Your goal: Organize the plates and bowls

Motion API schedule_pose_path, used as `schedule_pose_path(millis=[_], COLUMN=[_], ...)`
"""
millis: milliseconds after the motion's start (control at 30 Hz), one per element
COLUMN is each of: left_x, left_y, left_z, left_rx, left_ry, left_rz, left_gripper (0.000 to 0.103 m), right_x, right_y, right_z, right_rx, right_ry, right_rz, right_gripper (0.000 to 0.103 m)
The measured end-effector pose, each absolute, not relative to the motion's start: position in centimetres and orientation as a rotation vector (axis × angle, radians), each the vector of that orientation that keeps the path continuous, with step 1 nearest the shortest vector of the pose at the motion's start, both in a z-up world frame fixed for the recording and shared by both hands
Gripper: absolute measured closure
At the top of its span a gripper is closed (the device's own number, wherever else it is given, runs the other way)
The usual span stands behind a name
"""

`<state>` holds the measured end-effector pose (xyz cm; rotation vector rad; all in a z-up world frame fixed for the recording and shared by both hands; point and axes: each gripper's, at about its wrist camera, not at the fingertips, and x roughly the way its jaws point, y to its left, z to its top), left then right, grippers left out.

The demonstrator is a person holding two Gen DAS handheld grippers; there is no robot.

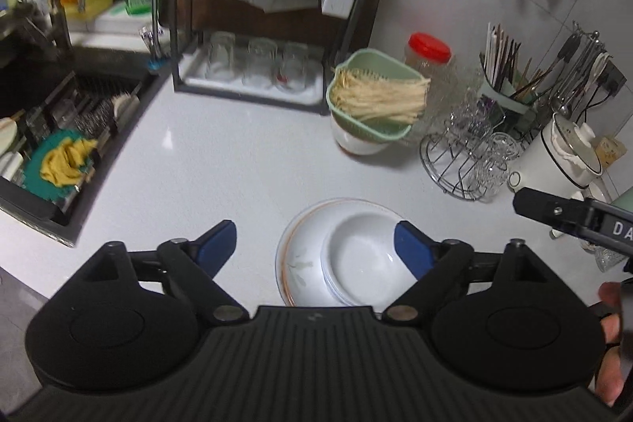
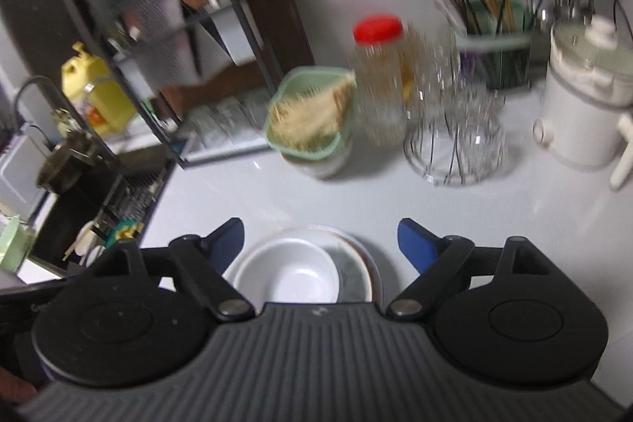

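Note:
A small white bowl [image 1: 358, 256] sits inside a wider white dish with a brown rim [image 1: 300, 263] on the white counter [image 1: 221, 161]. My left gripper [image 1: 316, 248] is open above the stack, its right blue pad over the bowl's right edge. In the right wrist view the same bowl [image 2: 289, 271] and brown-rimmed dish [image 2: 356, 263] lie just below my right gripper [image 2: 320, 244], which is open and empty. The right gripper's body shows in the left wrist view [image 1: 573, 220] at the right edge.
A green colander of noodles [image 1: 376, 97] sits on a white bowl at the back. A wire glass rack [image 1: 467, 153], a red-lidded jar [image 1: 429, 52], a white pot [image 1: 565, 153], a black dish rack [image 1: 269, 26] and the sink [image 1: 59, 129] surround the counter.

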<state>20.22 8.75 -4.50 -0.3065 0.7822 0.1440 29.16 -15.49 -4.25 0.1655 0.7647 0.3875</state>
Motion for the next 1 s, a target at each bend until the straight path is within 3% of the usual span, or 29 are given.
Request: schedule_pose_path(millis=[433, 1000], left_x=[11.3, 2.8], left_y=[3.4, -1.0], left_z=[-0.4, -1.2], left_rx=[-0.221, -0.178], left_ry=[0.674, 0.685], left_rz=[0.186, 0.201], left_gripper=[0.006, 0.005], right_x=[21.2, 13.4], right_y=[-20.2, -23.0], right_z=[-2.1, -3.4], right_rx=[0.149, 0.149], right_ry=[0.624, 0.613], right_rz=[0.431, 0.428], right_gripper=[0.017, 0.017])
